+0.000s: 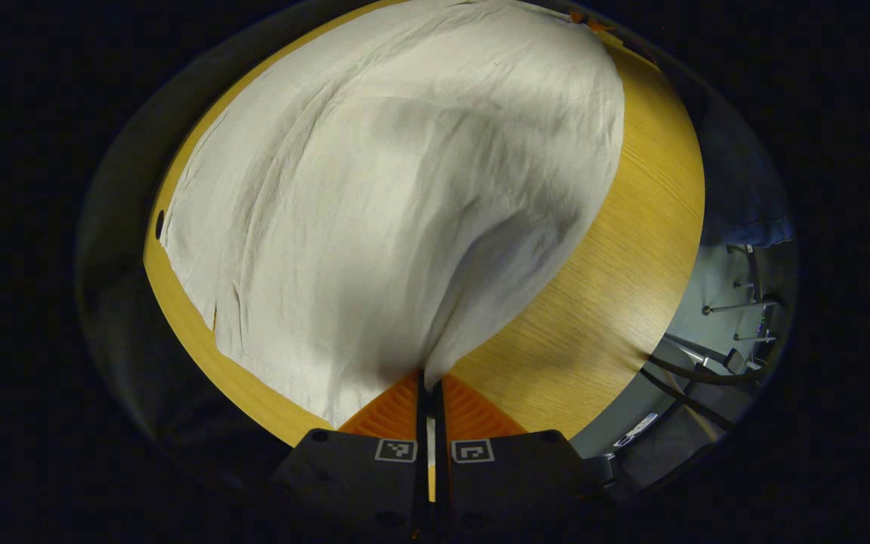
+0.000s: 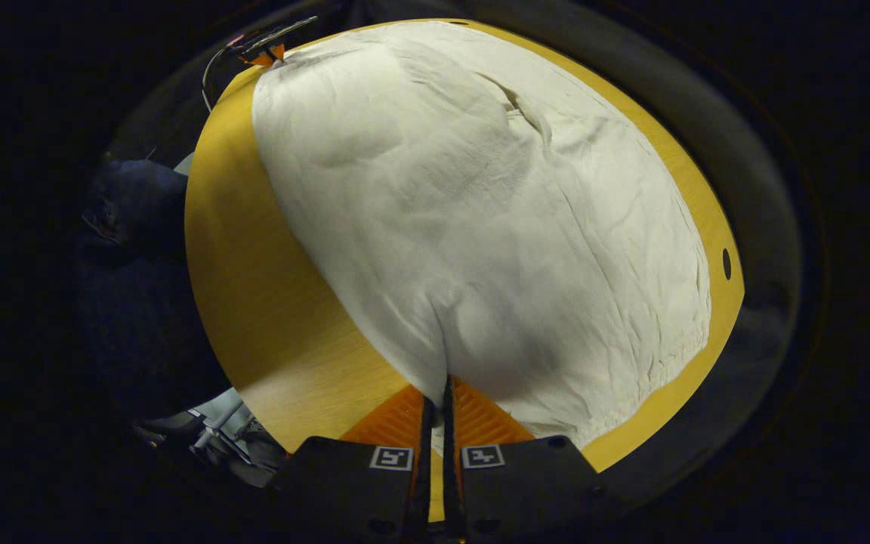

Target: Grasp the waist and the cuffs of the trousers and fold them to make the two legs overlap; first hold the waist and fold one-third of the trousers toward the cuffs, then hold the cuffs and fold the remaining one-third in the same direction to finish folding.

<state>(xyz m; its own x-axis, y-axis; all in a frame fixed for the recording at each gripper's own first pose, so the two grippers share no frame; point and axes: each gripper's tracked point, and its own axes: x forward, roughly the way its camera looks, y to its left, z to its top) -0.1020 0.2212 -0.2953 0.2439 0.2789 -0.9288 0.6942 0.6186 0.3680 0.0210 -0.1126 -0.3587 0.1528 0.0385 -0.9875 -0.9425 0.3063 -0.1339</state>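
Note:
Pale cream trousers (image 1: 374, 204) lie spread over a wooden table (image 1: 631, 249). In the left gripper view my left gripper (image 1: 429, 385) is shut on a corner of the cloth, which rises into a pinched peak between the fingers. In the right gripper view the trousers (image 2: 480, 204) stretch away across the table (image 2: 254, 279), and my right gripper (image 2: 439, 389) is shut on another edge of the cloth, lifted into a small ridge. At the far end of the cloth in the right gripper view, the other gripper (image 2: 265, 47) holds the opposite end.
A small dark hole (image 1: 159, 224) sits in the tabletop near the cloth's edge, also visible as a hole (image 2: 726, 264) in the right gripper view. Metal stands and cables (image 1: 729, 332) lie on the floor beyond the table. A person's dark sleeve (image 2: 133, 211) is beside the table.

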